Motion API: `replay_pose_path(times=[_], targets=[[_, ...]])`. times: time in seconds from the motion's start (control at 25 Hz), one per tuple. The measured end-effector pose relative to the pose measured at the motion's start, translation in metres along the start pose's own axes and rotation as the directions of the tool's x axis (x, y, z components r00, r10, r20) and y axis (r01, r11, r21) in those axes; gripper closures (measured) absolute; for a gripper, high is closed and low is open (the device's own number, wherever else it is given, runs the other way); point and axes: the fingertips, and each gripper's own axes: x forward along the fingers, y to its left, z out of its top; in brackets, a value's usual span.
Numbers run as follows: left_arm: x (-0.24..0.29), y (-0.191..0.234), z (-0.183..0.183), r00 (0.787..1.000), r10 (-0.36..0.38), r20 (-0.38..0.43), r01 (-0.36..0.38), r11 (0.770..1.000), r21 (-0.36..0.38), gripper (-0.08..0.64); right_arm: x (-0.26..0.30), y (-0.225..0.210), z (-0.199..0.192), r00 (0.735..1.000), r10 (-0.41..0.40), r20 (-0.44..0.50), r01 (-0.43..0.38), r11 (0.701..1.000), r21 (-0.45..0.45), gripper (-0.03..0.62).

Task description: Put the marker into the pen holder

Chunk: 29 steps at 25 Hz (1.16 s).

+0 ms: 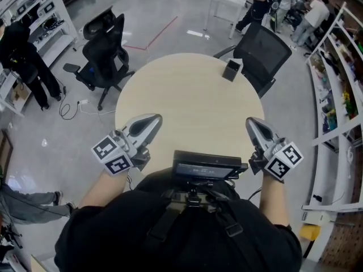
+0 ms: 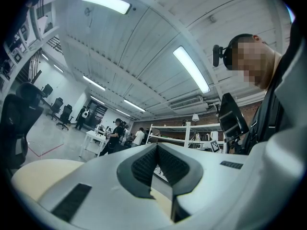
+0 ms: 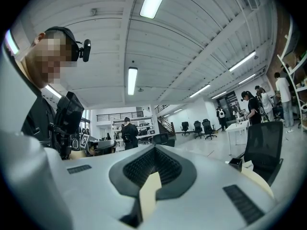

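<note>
Two hand-held grippers (image 1: 154, 119) (image 1: 252, 123), one penholder (image 1: 232, 69)

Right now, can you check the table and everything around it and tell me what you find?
Surface: round pale table.
Job's things: dark pen holder upright at the far edge; marker, nothing seen.
Clutter: a white bit beside the holder, too small to tell.
Grippers: left gripper and right gripper both shut and empty, at the near edge.
Cables: loose cable on the floor, left.
Surroundings: black chairs, shelves, people far off.
</note>
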Motion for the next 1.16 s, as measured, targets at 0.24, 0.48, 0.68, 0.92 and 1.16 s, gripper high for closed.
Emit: replay_pose_path(times=[0.24, 0.48, 0.68, 0.92, 1.16], targets=[[0.0023, -0.0021, -0.0031, 1.0, -0.015, -0.004, 0.015, 1.0, 0.001, 0.56, -0.0019, 0.001, -0.0022, 1.0, -0.008, -0.004, 0.008, 1.0, -0.014, 0.589], [0.0025, -0.0017, -0.0032, 1.0, -0.015, -0.004, 0.015, 1.0, 0.001, 0.56, -0.0017, 0.0018, -0.0034, 1.0, -0.009, -0.013, 0.009, 1.0, -0.018, 0.589], [0.0029, -0.0025, -0.0027, 1.0, -0.018, -0.004, 0.018, 1.0, 0.0, 0.56, -0.0019, 0.0028, -0.0038, 1.0, -0.007, -0.014, 0.006, 1.0, -0.021, 0.589], [0.0028, -0.0026, -0.0025, 1.0, -0.018, -0.004, 0.018, 1.0, -0.003, 0.56, -0.0011, 0.0047, -0.0041, 1.0, 0.001, -0.017, -0.001, 1.0, -0.024, 0.589], [0.002, -0.0023, -0.0011, 1.0, -0.017, -0.001, 0.017, 1.0, 0.0, 0.56, -0.0004, 0.0051, -0.0047, 1.0, 0.004, -0.02, -0.005, 1.0, -0.024, 0.589]])
